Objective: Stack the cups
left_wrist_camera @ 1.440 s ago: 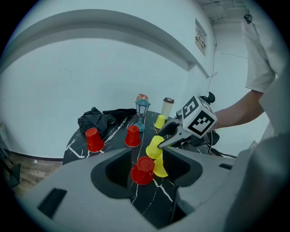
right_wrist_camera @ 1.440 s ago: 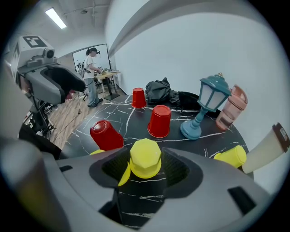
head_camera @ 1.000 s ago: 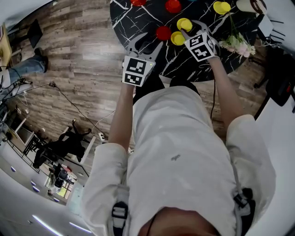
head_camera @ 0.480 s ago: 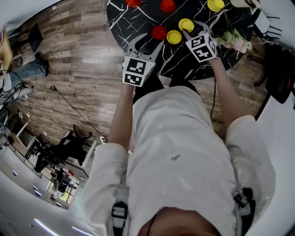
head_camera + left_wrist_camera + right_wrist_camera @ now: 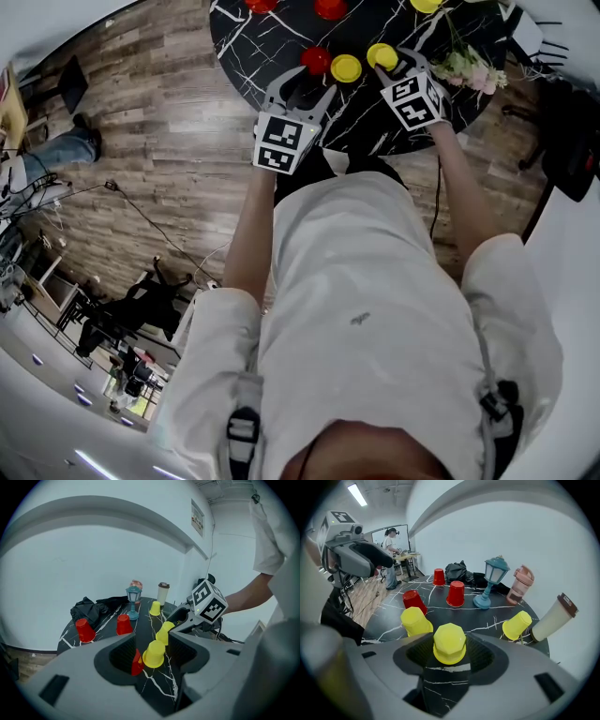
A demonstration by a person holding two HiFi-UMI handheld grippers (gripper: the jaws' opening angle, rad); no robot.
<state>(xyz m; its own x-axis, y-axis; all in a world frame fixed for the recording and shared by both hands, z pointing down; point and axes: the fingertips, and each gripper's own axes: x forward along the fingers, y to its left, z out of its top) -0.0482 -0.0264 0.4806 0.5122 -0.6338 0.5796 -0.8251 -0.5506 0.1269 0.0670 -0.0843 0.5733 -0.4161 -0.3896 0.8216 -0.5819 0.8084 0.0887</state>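
Right gripper view, upside-down yellow cup (image 5: 449, 644)

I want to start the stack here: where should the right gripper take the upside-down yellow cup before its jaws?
Clamp the yellow cup across its side wall, low toward the rim, coming down from the near side. It stands base up on the table, centred before the open jaws of the right gripper, and narrows upward, so a high grip may slip off.

Bright, even indoor light; strong fisheye bending at edges (dark vignetted corners); foreground soft.
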